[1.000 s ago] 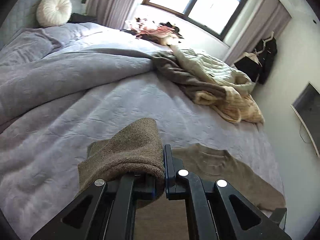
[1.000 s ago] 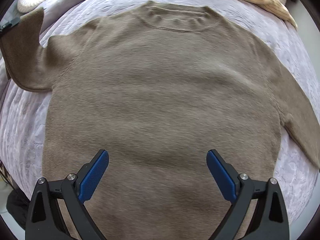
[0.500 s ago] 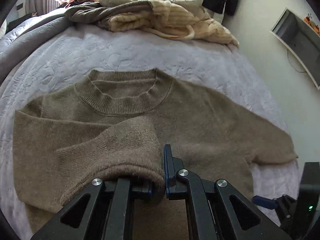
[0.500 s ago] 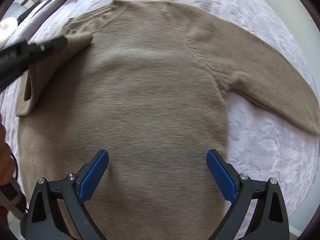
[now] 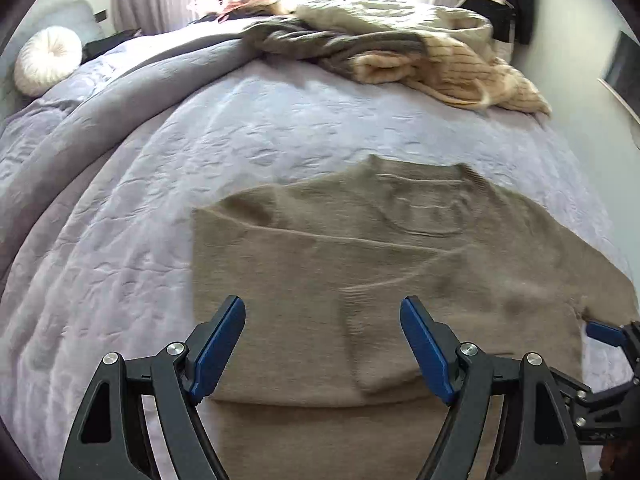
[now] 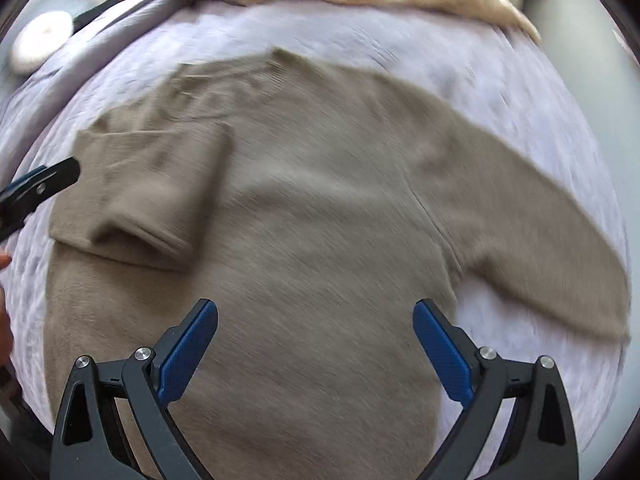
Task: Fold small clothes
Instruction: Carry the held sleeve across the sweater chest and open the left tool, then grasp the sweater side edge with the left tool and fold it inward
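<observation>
On the lilac quilted bedspread [image 5: 280, 128] the tan knit sweater [image 6: 320, 208] lay flat, its left sleeve [image 6: 148, 196] already folded across the chest and its right sleeve [image 6: 532, 236] spread out, so a clean fold likely meant pinching that cuff and laying it straight across. Both the left gripper [image 5: 322, 344] and right gripper [image 6: 316, 348] hung over the sweater with jaws wide apart, holding nothing

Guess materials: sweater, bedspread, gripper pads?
Sweater: soft fuzzy knit, probably wool or a blend; ribbed collar, matte nap. Bedspread: quilted lilac fabric, embossed stitching, slight sheen. Pads: blue, smooth, likely rubber or plastic; cannot tell which.
</observation>
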`<state>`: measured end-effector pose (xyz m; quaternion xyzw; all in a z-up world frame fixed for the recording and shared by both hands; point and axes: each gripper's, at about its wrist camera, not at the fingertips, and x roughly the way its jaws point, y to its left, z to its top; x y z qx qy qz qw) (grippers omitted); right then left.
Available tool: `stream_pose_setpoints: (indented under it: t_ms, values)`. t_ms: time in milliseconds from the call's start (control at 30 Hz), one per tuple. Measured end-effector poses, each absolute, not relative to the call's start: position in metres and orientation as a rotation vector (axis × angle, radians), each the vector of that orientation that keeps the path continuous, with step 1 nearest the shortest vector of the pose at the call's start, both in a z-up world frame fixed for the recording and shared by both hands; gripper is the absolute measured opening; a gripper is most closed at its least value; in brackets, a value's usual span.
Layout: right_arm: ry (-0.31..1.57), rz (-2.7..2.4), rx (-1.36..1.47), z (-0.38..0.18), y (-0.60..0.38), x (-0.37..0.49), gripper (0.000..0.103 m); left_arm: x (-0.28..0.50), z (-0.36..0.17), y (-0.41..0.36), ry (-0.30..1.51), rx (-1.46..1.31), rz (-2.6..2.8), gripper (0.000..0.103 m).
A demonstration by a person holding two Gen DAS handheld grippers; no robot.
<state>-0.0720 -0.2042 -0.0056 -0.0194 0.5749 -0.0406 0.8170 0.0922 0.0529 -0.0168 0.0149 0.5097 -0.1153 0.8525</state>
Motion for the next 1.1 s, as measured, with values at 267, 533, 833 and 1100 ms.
stream_pose_setpoints:
  t_ms: [267, 533, 833, 1100]
  values:
    - [1.101, 0.112, -0.524, -0.024, -0.085, -0.026, 0.099, 0.172, -0.082, 0.118, 1.272, -0.085, -0.171, 0.081]
    - [1.061, 0.096, -0.327, -0.017, -0.098, 0.019, 0.007, 0.183, -0.088, 0.115, 1.264, -0.102, -0.200, 0.058]
    - [1.063, -0.097, 0.784, -0.049, -0.297, -0.026, 0.062, 0.186, -0.093, 0.115, 1.271, -0.129, -0.216, 0.028]
    - [0.946, -0.044, 0.824, -0.023, -0.299, -0.021, 0.006, 0.188, -0.066, 0.119, 1.203, -0.218, -0.233, 0.012]
